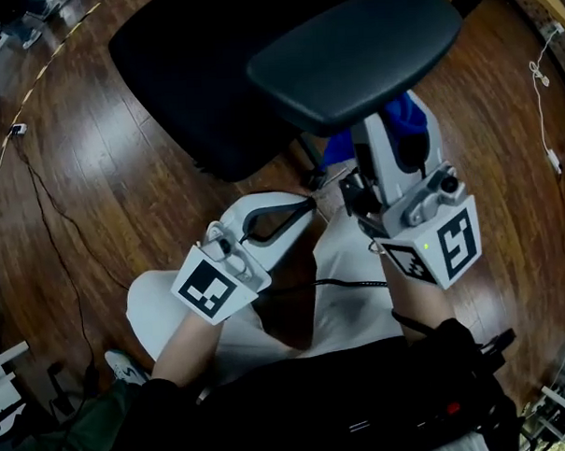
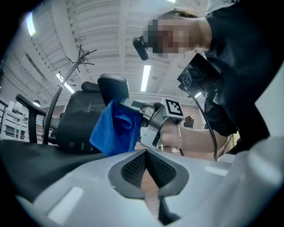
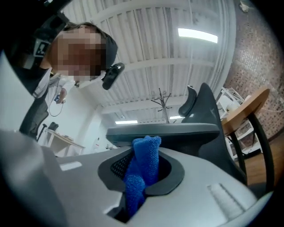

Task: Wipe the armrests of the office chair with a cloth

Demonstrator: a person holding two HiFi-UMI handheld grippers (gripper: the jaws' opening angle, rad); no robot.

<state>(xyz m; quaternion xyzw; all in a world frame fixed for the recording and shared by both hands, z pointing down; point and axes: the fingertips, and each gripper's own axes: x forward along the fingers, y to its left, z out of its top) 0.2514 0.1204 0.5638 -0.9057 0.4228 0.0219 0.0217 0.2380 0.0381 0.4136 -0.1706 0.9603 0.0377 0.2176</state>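
Observation:
The black office chair's seat (image 1: 192,74) fills the upper left of the head view, and its dark armrest pad (image 1: 350,49) juts out to the right. My right gripper (image 1: 391,136) points up under that pad and is shut on a blue cloth (image 1: 410,114). In the right gripper view the bunched cloth (image 3: 144,166) sticks out between the jaws, just below the armrest's underside (image 3: 164,131). My left gripper (image 1: 300,207) hangs lower left of the pad, apart from it. Its jaws meet at the tips (image 2: 146,153) with nothing between. From there the cloth (image 2: 116,128) shows beside the chair.
Wooden floor all round, with thin cables (image 1: 38,202) at the left and a white cable (image 1: 544,115) at the right. The person's light trousers (image 1: 342,301) are under both grippers. A wooden chair (image 3: 248,115) stands to the right, and a coat stand (image 2: 66,84) behind.

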